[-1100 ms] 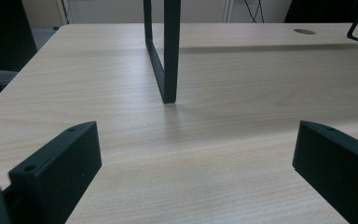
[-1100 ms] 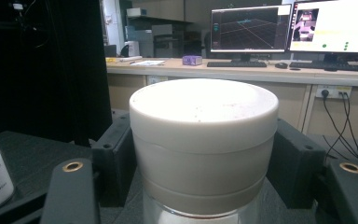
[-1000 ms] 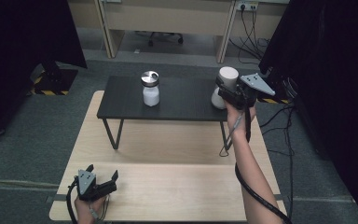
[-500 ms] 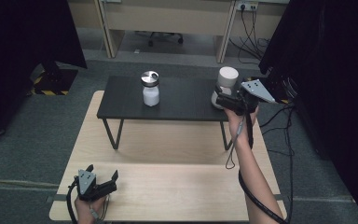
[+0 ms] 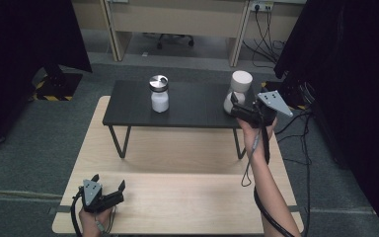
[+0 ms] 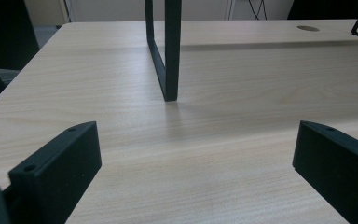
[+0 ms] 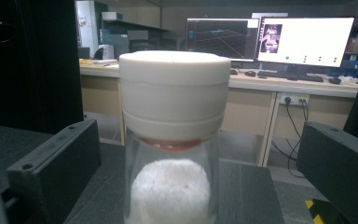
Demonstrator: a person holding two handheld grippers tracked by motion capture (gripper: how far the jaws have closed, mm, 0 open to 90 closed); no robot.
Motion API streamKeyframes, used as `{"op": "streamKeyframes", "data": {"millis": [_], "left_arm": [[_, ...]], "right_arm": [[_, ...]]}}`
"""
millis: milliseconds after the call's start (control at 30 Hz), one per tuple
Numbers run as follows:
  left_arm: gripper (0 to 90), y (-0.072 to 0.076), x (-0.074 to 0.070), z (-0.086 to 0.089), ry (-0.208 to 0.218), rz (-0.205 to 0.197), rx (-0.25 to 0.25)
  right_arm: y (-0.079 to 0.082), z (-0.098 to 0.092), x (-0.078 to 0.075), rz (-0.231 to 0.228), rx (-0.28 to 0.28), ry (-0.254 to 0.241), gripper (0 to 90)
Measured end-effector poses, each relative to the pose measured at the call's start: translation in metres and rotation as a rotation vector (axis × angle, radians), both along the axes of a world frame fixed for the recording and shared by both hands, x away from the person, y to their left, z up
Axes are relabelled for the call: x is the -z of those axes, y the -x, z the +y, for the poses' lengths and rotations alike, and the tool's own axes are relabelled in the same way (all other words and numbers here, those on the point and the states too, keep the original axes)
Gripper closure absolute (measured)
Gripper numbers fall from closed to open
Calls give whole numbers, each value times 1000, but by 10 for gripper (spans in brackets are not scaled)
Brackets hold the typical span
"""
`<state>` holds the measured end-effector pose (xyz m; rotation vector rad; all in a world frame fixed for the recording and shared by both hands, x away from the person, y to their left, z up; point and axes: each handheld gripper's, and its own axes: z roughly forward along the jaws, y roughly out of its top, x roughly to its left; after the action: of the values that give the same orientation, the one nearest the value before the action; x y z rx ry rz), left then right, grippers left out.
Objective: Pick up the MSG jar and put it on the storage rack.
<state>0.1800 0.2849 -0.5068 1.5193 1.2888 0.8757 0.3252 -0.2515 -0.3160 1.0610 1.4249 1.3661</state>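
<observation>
Opening wide, the right gripper [image 5: 236,105] jaws have just spread; the white-lid jar [image 7: 174,140] stands between them, pads clear of the glass, so nothing is held. A second ago they were shut higher against that jar: likely a release, or a re-grip coming. Left gripper [image 5: 109,192] gapes empty, well short of the jar. Second jar [image 5: 159,93] stands left of it on the black table [image 5: 197,112].
</observation>
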Motion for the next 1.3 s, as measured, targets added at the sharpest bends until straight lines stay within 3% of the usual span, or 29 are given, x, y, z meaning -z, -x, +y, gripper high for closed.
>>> {"op": "streamKeyframes", "data": {"millis": [400, 600, 1300], "left_arm": [[4, 0, -1, -2, -7, 7, -3], [4, -1, -2, -3, -18, 14, -1], [0, -1, -3, -5, -16, 17, -14]], "right_arm": [[21, -3, 17, 6, 26, 27, 2], [39, -3, 36, -23, 41, 37, 2], [77, -15, 82, -28, 74, -6, 2]]}}
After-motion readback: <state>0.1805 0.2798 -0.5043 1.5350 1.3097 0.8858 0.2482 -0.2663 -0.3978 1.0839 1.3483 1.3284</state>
